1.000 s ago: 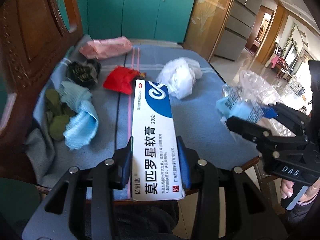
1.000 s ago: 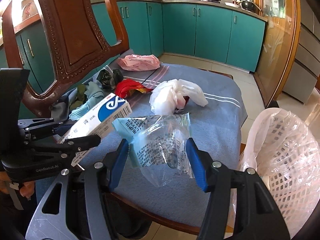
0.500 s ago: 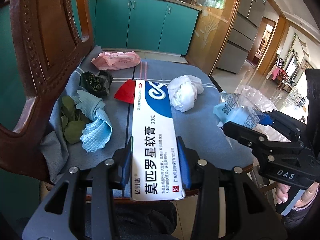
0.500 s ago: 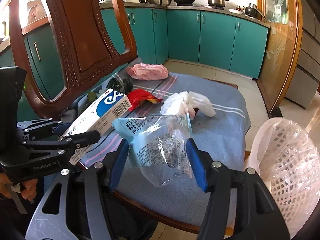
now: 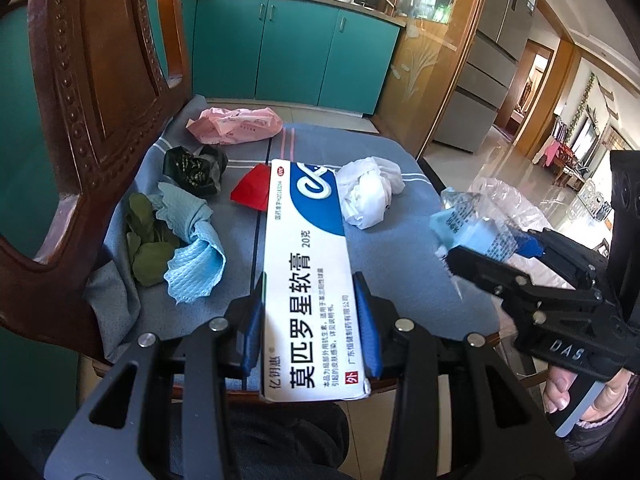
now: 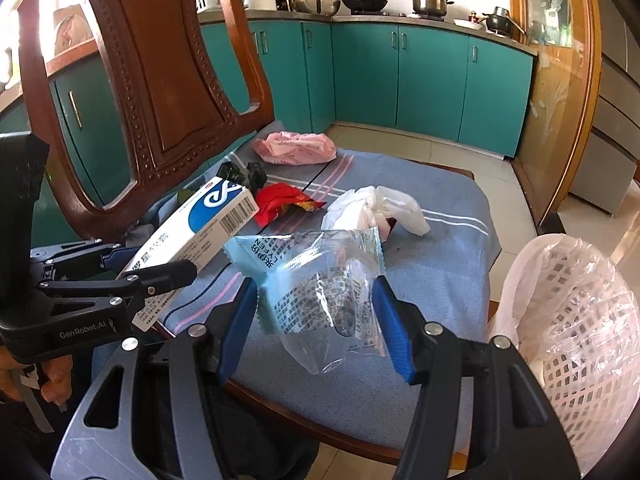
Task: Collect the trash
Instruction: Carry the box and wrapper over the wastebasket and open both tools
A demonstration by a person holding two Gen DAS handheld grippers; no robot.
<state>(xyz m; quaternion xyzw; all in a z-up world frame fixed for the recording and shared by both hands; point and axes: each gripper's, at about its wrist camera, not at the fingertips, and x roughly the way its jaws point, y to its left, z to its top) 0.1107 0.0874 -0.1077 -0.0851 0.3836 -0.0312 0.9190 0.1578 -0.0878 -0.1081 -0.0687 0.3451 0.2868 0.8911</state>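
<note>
Trash clamped in both grippers above the seat's near edge.
Left gripper (image 5: 308,312) closed on ointment box (image 5: 306,264); right gripper (image 6: 316,320) closed on clear wrapper (image 6: 320,280). Box's far end covering part of red packet (image 5: 252,188). Blue cloth (image 6: 440,272) over chair seat, lined basket (image 6: 572,320) off its right edge, teal cabinets (image 6: 400,80) behind.

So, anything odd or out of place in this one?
Mostly as expected: litter lies scattered on the cloth-covered chair seat. The left gripper clamps an ointment box, the right gripper a clear wrapper. Loose green leaves beside a blue cloth look unusual.
</note>
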